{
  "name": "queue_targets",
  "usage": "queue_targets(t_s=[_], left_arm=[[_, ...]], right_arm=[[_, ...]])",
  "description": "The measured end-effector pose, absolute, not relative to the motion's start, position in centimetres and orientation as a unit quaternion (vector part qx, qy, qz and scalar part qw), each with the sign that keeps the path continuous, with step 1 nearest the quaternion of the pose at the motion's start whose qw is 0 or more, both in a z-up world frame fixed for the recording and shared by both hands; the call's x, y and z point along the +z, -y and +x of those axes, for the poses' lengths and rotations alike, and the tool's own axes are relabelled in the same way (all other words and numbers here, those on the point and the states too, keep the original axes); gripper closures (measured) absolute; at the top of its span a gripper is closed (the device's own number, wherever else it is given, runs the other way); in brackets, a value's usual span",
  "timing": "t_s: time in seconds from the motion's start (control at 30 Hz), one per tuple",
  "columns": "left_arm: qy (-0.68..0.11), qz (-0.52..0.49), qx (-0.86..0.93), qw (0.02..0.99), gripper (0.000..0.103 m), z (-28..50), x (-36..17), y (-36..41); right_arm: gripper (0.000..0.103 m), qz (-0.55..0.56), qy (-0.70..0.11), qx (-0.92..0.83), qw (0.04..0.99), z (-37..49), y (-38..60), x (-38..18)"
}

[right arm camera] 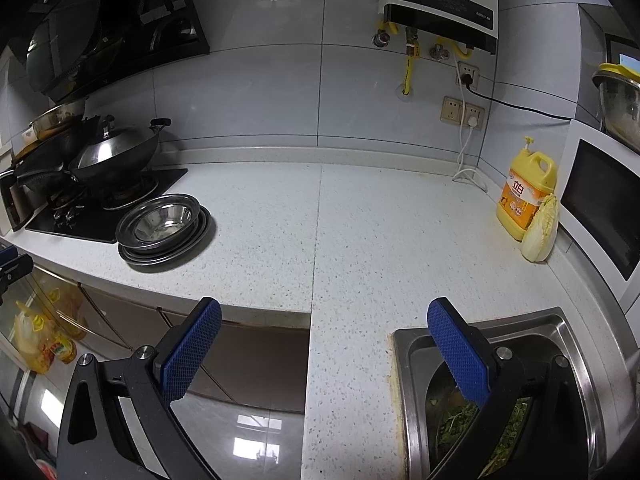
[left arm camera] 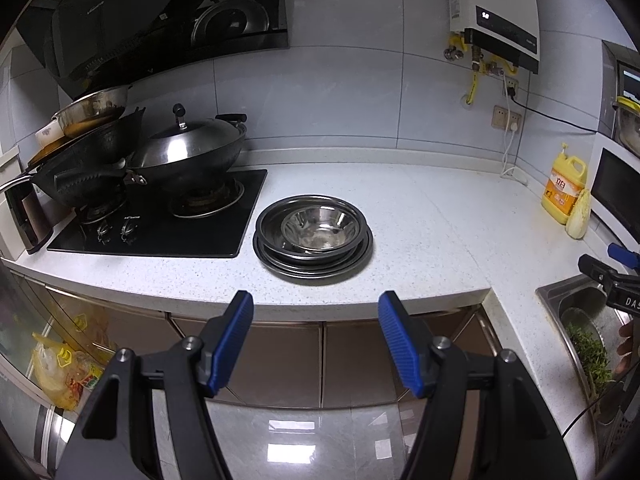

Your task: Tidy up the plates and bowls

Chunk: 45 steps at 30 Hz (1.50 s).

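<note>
One stack (left arm camera: 313, 240) is all the tableware in sight: several steel plates nested on the worktop (left arm camera: 420, 216), with a bowl (left arm camera: 315, 227) sitting in the top plate. It stands just beside the hob (left arm camera: 160, 216), at about 12 o'clock from the left gripper (left arm camera: 316, 340) and near 10 o'clock from the right gripper (right arm camera: 324, 352). No loose plate or bowl shows anywhere else on the worktop, so the gathering looks finished or close to it. The top plates sit a little off-centre on the lower ones, which may call for straightening.

Both grippers hang off the worktop's front edge, well apart from the stack, jaws spread wide and empty.

What may remain is hard to judge: the sink (right arm camera: 576, 344) at 5 o'clock of the right view holds a steel basin of greens, likely not part of the job. I cannot tell whether the stack is meant to go elsewhere.
</note>
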<state>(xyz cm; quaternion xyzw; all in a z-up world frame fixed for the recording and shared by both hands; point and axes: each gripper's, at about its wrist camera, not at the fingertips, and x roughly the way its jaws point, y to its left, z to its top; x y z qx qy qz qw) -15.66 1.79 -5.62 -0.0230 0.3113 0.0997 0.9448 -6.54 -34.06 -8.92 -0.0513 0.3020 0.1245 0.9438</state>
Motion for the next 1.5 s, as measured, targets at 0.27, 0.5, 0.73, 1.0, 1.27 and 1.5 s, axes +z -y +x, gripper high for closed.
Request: queue_targets(t_s=[0.27,0.5,0.73,1.0,1.27,1.5], left_arm=[[-0.297,-0.026,0.099,0.949,0.040,-15.9,-5.2,-1.7],[-0.290,-0.018,0.089,0.953,0.040,-16.0,-4.8,-1.2],[-0.270,-0.022,0.085,0.959,0.040,-16.3,-3.9,-1.0],[-0.268,-0.009,0.098,0.958,0.040,-16.6,-3.0,-0.3],[-0.266,0.003,0.082,0.960,0.040,-16.3,-2.7,-0.4],[-0.264,-0.003,0.076,0.962,0.040,-15.4,-2.1,-0.6]], right_arm=[[0.001,-0.055,-0.302,0.126,0.943,-6.5,33.8,-8.9],[0.001,-0.053,-0.298,0.116,0.946,-6.6,34.3,-8.7],[0.001,-0.047,-0.296,0.112,0.948,-6.8,34.5,-8.6],[0.001,-0.045,-0.285,0.123,0.950,-6.8,34.8,-8.3],[0.001,-0.037,-0.283,0.115,0.951,-7.0,34.8,-8.1],[0.001,-0.051,-0.279,0.105,0.953,-7.3,34.7,-7.3]])
